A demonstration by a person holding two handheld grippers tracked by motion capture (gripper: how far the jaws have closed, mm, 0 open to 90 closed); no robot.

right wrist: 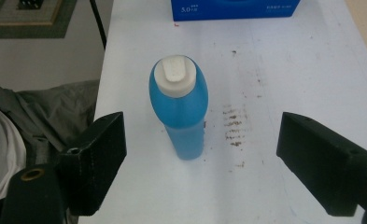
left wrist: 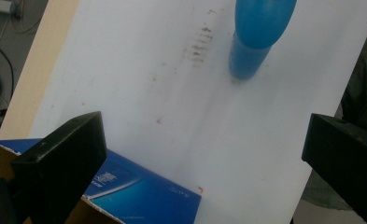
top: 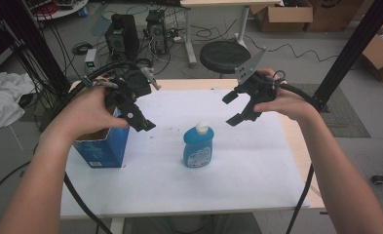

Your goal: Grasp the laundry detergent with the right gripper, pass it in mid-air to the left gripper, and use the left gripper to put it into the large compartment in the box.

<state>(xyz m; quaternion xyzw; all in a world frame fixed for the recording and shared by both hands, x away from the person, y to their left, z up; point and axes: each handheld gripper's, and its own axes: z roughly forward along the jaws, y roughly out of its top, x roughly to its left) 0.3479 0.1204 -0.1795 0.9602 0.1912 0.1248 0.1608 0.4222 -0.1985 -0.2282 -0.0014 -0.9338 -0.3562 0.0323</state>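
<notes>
Both grippers are hanging above the table with jaws spread wide, gripping nothing: the left gripper [top: 139, 118] is hovering over the open blue cardboard box [top: 103, 148], the right gripper [top: 234, 108] apart on the other side. Between them, the blue bottle [top: 198, 146] with its white cap [right wrist: 174, 76] is standing upright on the white tabletop [top: 257, 161], untouched.

A white-topped table [top: 257, 161] with pale wood edges bears faint brown smudges near its middle. A blue bottle [top: 198, 146] with a white cap stands upright at its centre; an open blue cardboard box [top: 104, 146] sits near its left edge, well apart.
</notes>
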